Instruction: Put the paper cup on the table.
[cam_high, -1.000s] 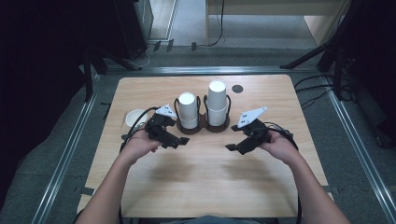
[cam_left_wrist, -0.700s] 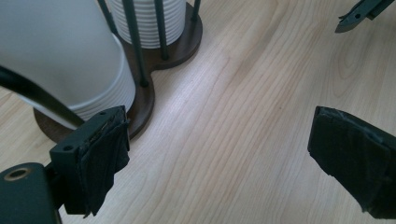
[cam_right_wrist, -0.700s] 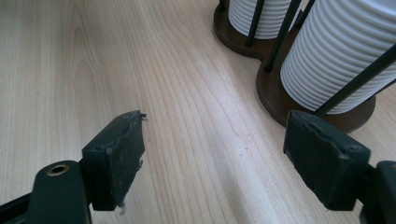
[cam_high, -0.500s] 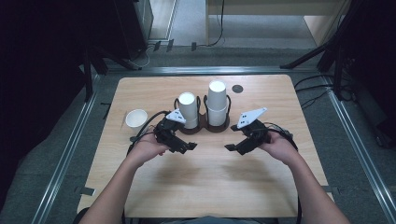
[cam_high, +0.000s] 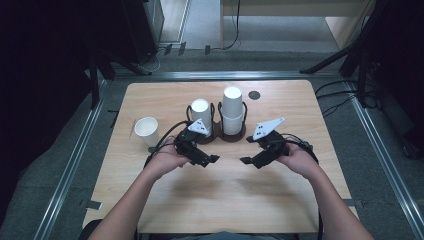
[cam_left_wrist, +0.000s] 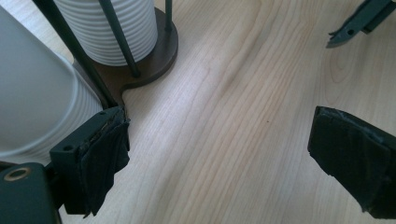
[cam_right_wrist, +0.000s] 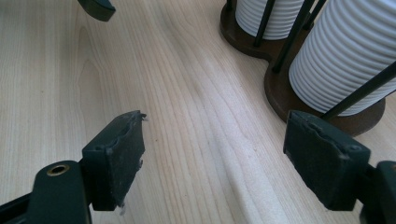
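A dark wooden cup holder with black wire posts stands mid-table. It carries two stacks of ribbed white paper cups, a shorter one and a taller one. My left gripper hovers open just in front of the shorter stack, with nothing between its jaws. In the left gripper view the gripper has that stack at its left pad. My right gripper is open and empty in front of the taller stack. In the right gripper view the gripper sits near the holder's base.
A single white paper cup stands upright on the table's left side. A small black round mark lies behind the holder. The light wooden table has bare wood between the grippers and the front edge.
My left gripper has moved right and slightly nearer, away from the single cup and in front of the shorter stack. The right gripper has hardly moved.
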